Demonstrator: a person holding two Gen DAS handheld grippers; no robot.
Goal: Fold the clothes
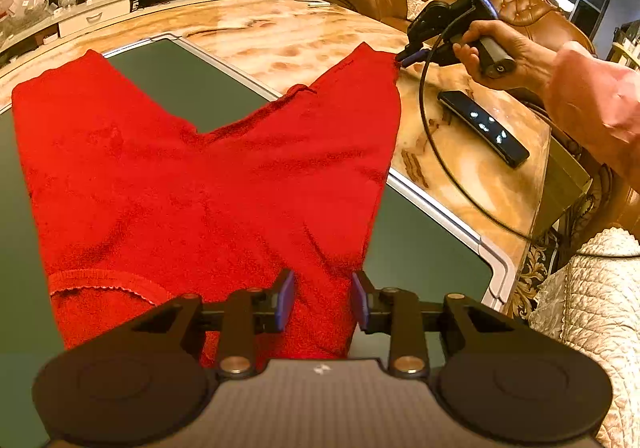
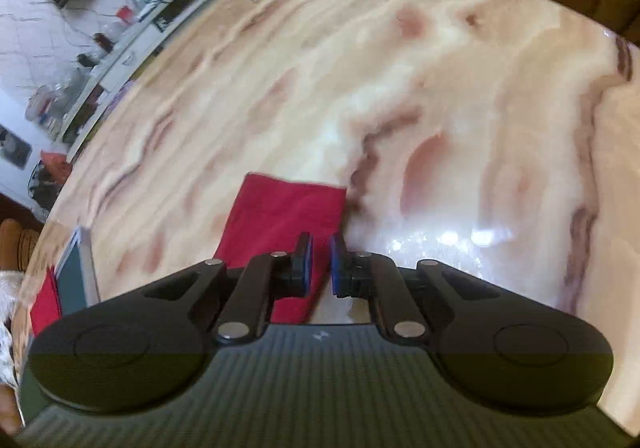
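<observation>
red pants [image 1: 208,175] lie flat across the green mat [image 1: 180,79], waistband at the mat's near edge and the two legs fanning out in a v toward its far edge. the left leg stays on the mat, while the right leg runs off the mat's far right corner onto the marble table [image 1: 280,31].

the left gripper [image 1: 323,300] is over the mat's near edge. its pads look pressed onto a gathered bunch of cloth at the right end of the waistband, and creases run into the jaws.

off the mat's far right corner, the right gripper [image 1: 402,59] sits at the hem corner of that right leg. its jaws are nearly together, with red cloth in the narrow gap. honestly can't tell if it's really pinching or just straddling the edge.

my guess is the step is carrying the right leg over onto the left one. i'd make sure the hem is properly caught first. then i'd keep the side seam taut between both grippers, sweep across low and match hem to hem so nothing bunches at the crotch.

right of the mat there's a dark slab [image 1: 482,127] on the marble, phone or remote. there's no readable writing on it or anywhere else, and the small mark on the gripper body is too tiny to read.
</observation>
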